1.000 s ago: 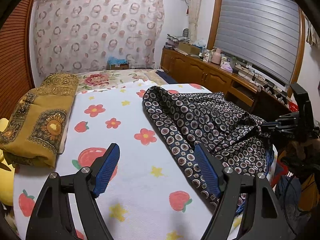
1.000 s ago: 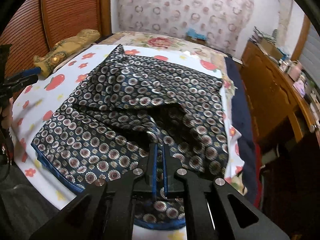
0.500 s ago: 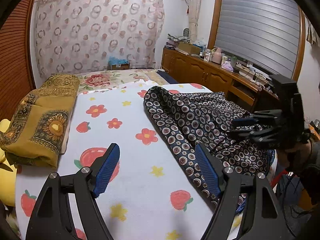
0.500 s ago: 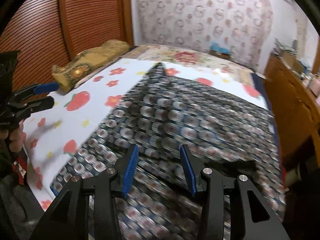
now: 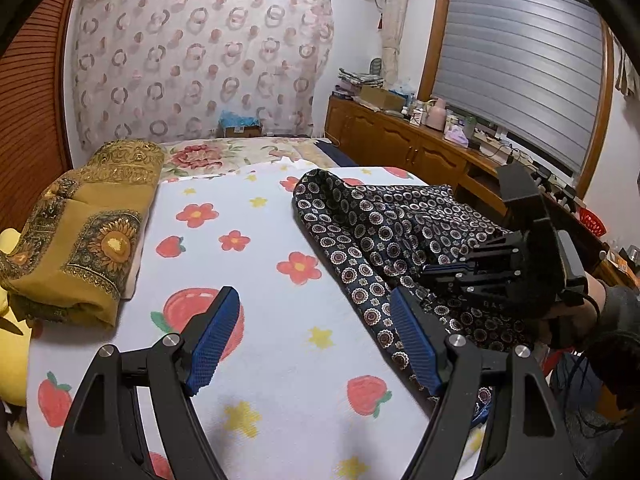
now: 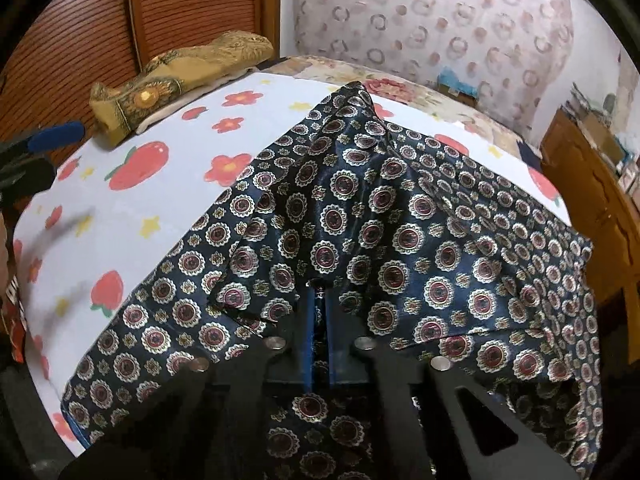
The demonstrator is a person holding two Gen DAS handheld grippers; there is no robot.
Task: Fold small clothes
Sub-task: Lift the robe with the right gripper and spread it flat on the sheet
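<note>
A dark blue cloth with round medallion print (image 5: 384,232) lies rumpled on the right side of the white fruit-and-flower sheet (image 5: 256,264). My left gripper (image 5: 316,340) is open and empty, low over the sheet beside the cloth's left edge. My right gripper (image 6: 318,320) is shut on a fold of the cloth (image 6: 340,216) and lifts it, so the fabric drapes over its fingers. The right gripper also shows in the left wrist view (image 5: 452,272), over the cloth's near right part.
A folded mustard floral cloth (image 5: 80,224) lies at the sheet's left edge, with a yellow thing (image 5: 10,344) beside it. A wooden cabinet (image 5: 432,156) with clutter runs along the right wall. The sheet's near edge (image 6: 52,368) drops off.
My right gripper was shut on the cloth, opened half a second ago, and is shut on a fold again, nearer the middle. The left gripper has barely moved.
</note>
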